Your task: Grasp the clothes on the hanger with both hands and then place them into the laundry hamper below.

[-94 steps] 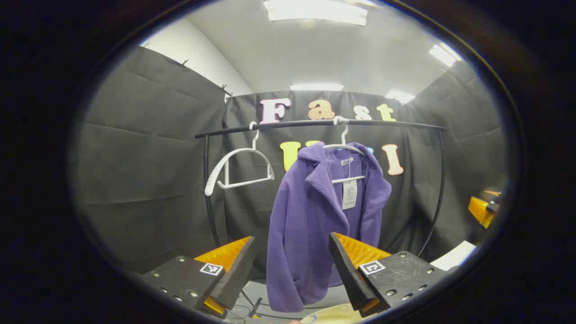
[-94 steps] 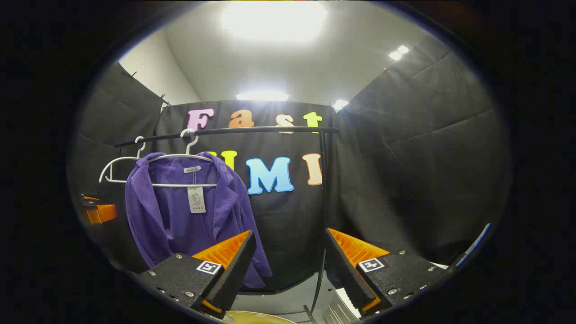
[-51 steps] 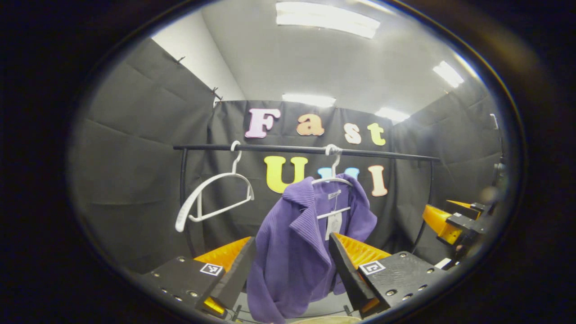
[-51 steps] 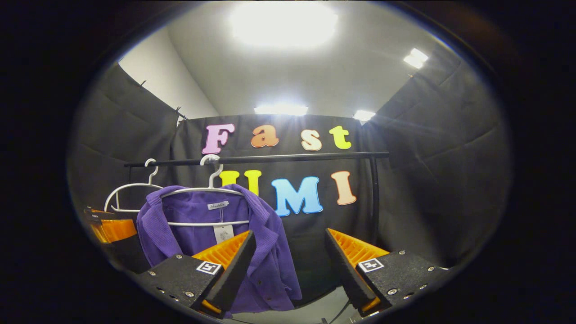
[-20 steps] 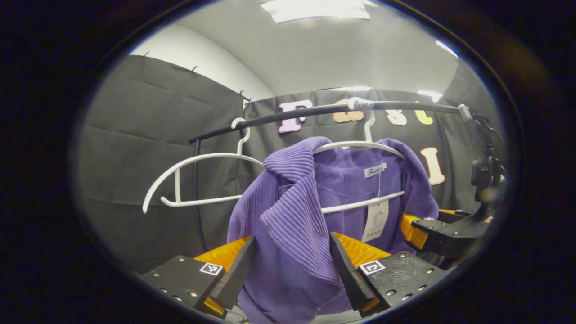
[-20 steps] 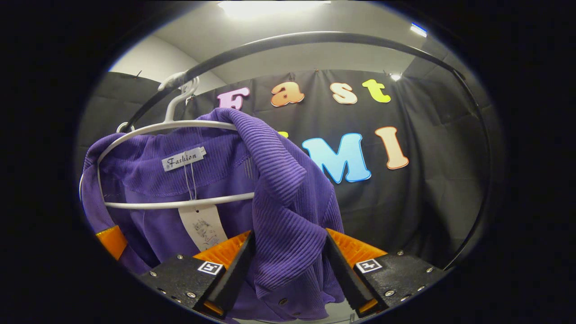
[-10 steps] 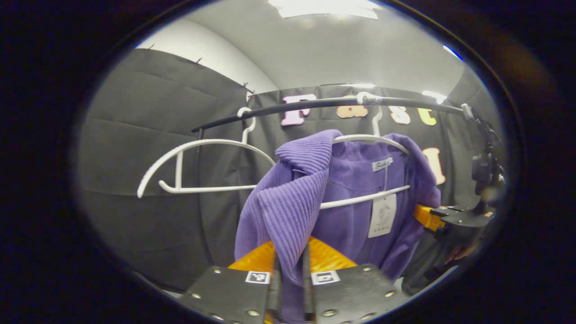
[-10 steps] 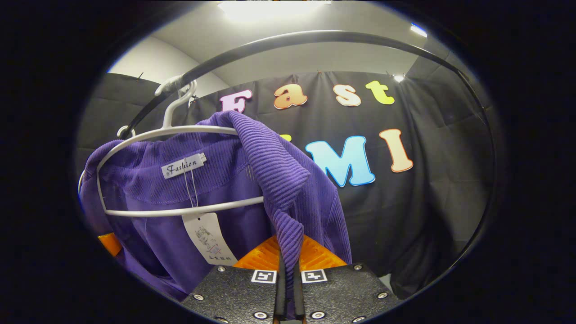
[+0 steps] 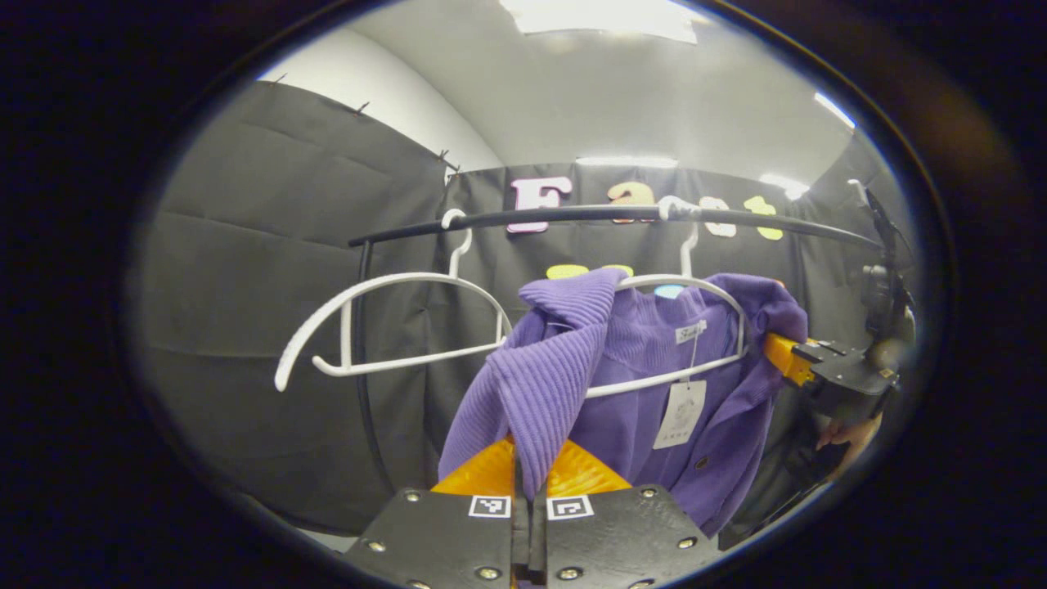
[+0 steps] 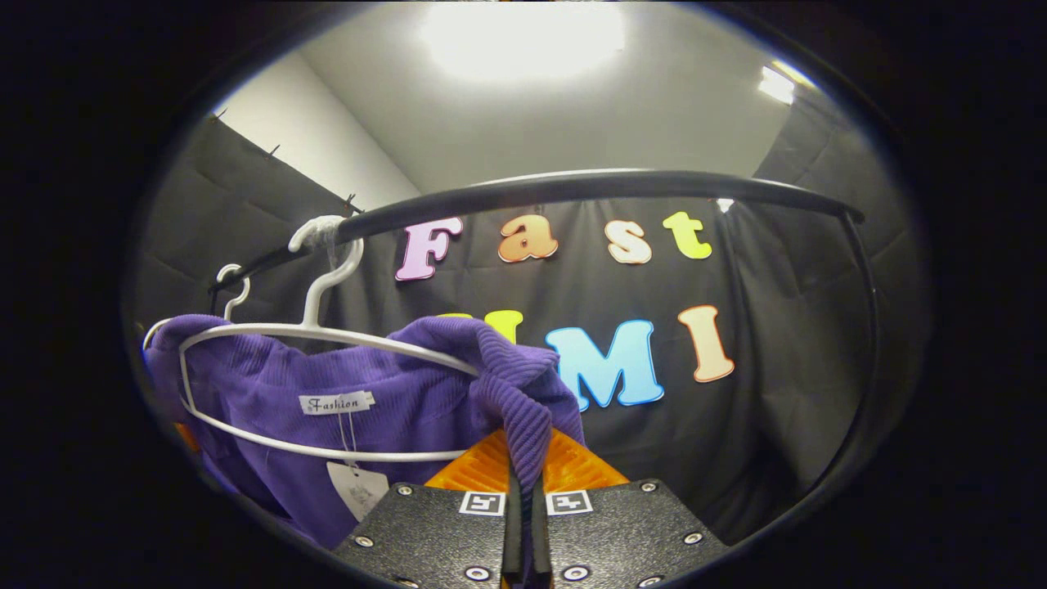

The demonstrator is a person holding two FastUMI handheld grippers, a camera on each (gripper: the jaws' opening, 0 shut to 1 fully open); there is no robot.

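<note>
A purple ribbed jacket (image 9: 638,368) hangs on a white hanger (image 9: 685,282) from the black rail (image 9: 572,217). My left gripper (image 9: 530,483) is shut on the jacket's left collar fold. In the right gripper view the same jacket (image 10: 384,409) hangs from its hanger (image 10: 327,331), and my right gripper (image 10: 523,470) is shut on the right collar fold. The right gripper (image 9: 818,368) also shows in the left gripper view at the jacket's far shoulder, with a hand (image 9: 851,429) under it.
An empty white hanger (image 9: 384,319) hangs on the rail to the left of the jacket. The rack's upright post (image 9: 364,360) stands behind it. A paper tag (image 9: 680,413) dangles inside the jacket. Black cloth walls close in all round.
Both grippers went from open around the collar folds to shut on them. Since then the jacket's shoulders have been pulled lower and outward against the hanger.
</note>
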